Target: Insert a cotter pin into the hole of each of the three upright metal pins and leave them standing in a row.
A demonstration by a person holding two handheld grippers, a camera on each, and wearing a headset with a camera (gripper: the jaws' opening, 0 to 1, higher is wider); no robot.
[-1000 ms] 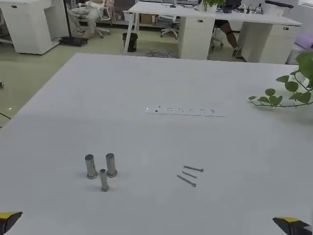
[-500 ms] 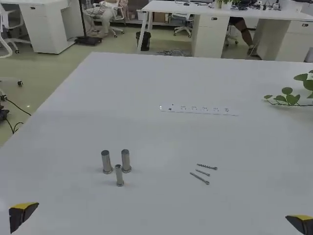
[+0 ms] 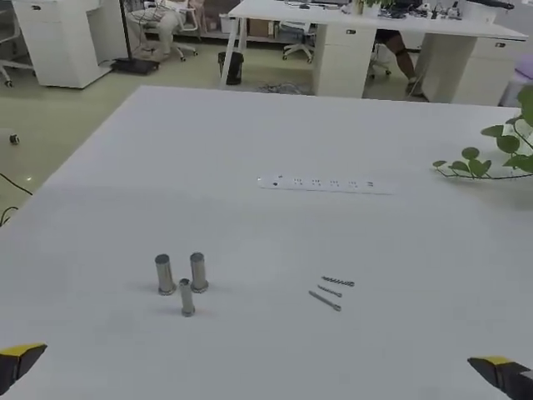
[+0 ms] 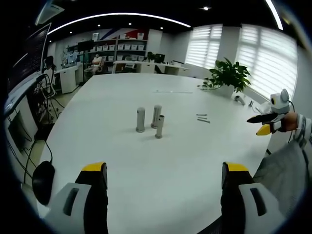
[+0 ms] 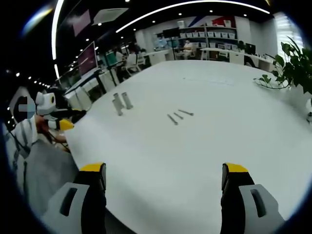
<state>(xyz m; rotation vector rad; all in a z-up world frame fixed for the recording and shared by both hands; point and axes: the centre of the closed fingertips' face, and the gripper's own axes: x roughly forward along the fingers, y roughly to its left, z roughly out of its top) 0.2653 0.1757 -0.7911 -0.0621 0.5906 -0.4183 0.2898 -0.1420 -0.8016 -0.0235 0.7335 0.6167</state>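
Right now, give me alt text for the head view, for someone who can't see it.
Three upright metal pins stand clustered on a white workbench, three cotter pins lying loose to their right. A power strip lies farther back; the left gripper and right gripper peek in at the bottom corners.

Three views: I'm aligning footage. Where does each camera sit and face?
Head view: headset, facing forward-down at table, metal pins, cotter pins; yellow fingertips at bottom corners.
Left gripper view: on left gripper, facing metal pins; own open jaws.
Right gripper view: on right gripper, facing cotter pins; own open jaws.
Shared: pins; gripper views show each other.
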